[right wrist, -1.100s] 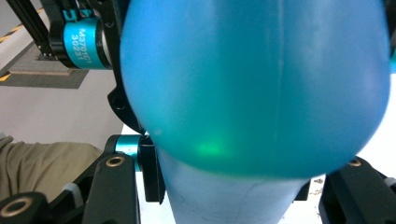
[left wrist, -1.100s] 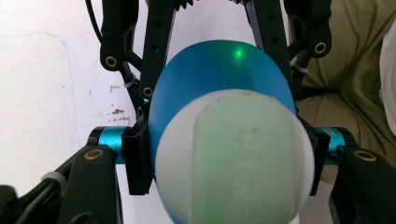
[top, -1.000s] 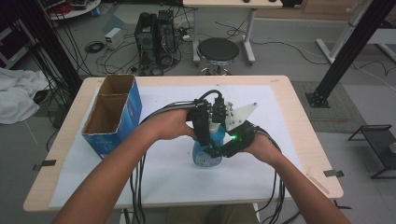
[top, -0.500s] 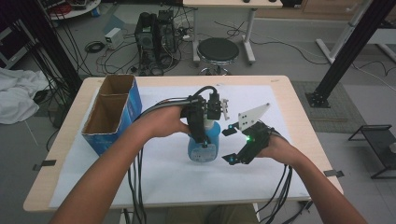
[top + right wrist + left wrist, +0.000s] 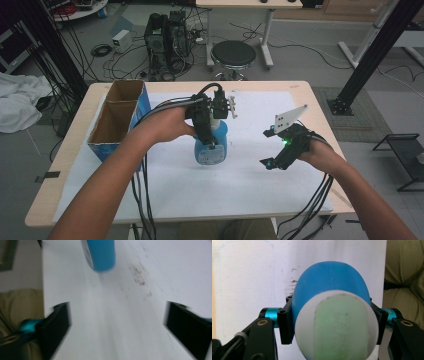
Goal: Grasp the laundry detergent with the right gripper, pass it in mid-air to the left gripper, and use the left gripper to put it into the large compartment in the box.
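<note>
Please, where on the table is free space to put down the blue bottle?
Bare white sheet lies in front of the blue plastic bottle, between it and the open right gripper. The far right corner is free too. The open cardboard box crowds the left edge.

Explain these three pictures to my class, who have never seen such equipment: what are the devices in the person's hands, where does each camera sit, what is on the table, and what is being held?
No robot here: a person holds a two-jawed tool in each hand. The high view looks down from above the person's side of the white paper-covered wooden table. The other two pictures come from cameras riding on the tools, looking along their black jaws.

The left hand-held gripper is clamped around a blue plastic spray bottle with a white top; in the left gripper view the bottle sits between the jaws. The right hand-held gripper has just been opening; its jaws stand wide apart with nothing between them, off to the bottle's right.

A blue-sided open cardboard box stands at the table's left.
</note>
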### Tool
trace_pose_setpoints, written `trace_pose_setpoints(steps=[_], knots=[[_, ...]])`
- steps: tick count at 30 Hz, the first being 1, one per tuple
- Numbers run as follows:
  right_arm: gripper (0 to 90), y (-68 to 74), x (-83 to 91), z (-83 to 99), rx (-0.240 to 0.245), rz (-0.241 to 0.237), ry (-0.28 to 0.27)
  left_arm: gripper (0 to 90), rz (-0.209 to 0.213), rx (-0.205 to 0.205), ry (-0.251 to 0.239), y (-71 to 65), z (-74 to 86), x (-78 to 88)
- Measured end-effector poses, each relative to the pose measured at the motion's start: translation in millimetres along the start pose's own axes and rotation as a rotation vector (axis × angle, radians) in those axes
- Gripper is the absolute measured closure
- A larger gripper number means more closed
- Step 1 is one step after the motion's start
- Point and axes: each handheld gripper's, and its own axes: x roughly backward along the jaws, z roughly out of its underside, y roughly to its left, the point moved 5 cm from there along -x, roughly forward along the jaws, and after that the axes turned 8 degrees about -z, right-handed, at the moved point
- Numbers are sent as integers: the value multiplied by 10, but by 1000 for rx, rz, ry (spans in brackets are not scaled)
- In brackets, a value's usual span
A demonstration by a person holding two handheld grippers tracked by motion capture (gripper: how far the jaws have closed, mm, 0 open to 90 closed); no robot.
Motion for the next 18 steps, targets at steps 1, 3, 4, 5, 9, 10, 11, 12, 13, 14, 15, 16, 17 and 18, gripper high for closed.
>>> trace_pose_setpoints(steps=[1,3,4,5,9,10,11,12,13,14,15,16,17,18], knots=[[6,2,31,32,-13,-9,35,377,-3,9,6,14,12,10],[6,-22,92,58,-9,8,45,377,-14,30,10,48,46,36],[6,-46,132,70,7,27,38,377,-20,48,17,69,71,59],[7,-39,185,96,-4,22,52,377,-21,61,16,87,92,79],[7,-56,302,182,-43,43,118,377,-39,122,36,178,190,205],[7,-67,335,205,-39,54,137,377,-41,151,43,210,225,262],[7,-76,378,237,-27,48,166,377,-53,176,47,238,253,308],[7,-80,415,262,-25,37,189,377,-60,203,55,263,283,357],[8,-91,452,284,-23,31,207,377,-71,214,56,288,302,394],[8,-94,485,299,-33,31,220,377,-79,233,59,317,330,445],[8,-113,525,314,-37,44,229,377,-86,249,66,346,361,496],[8,-141,565,331,-33,64,238,377,-90,272,67,370,389,542],[8,-167,601,346,-26,78,247,378,-93,286,77,404,426,598],[8,-183,639,368,-20,83,265,377,-99,313,74,426,457,646]])
